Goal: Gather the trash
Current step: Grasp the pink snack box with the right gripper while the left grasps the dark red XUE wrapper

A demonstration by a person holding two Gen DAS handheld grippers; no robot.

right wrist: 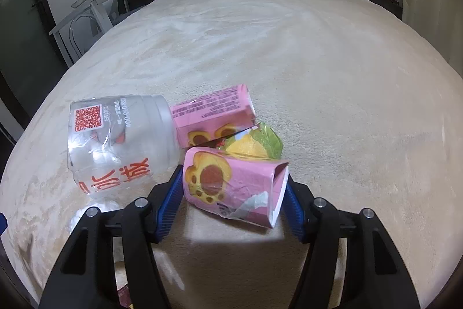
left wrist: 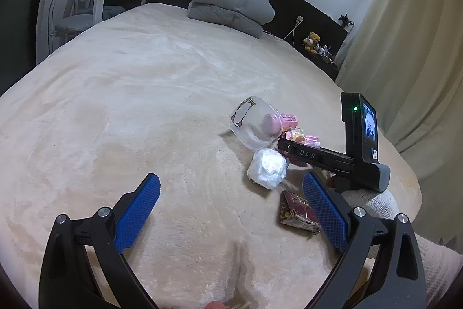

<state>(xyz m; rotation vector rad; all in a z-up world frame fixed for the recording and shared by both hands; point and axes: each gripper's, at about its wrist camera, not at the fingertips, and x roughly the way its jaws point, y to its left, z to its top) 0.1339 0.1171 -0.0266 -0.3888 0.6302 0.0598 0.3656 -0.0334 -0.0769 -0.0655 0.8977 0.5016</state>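
Right hand-held gripper [right wrist: 234, 196] clamped across near pink carton [right wrist: 235, 190], blue pads touching both sides. Left hand-held gripper [left wrist: 231, 210] wide open, empty, over bed [left wrist: 130, 106]. Trash clustered on bed: clear plastic bottle [right wrist: 115, 144], second pink carton [right wrist: 214, 112], crumpled white wrapper [left wrist: 267, 168], dark red packet [left wrist: 295, 212].

Folded grey quilt [left wrist: 231, 6] lies at the bed's [left wrist: 130, 106] head; teddy bear [left wrist: 312, 42] sits beside curtains [left wrist: 405, 48].
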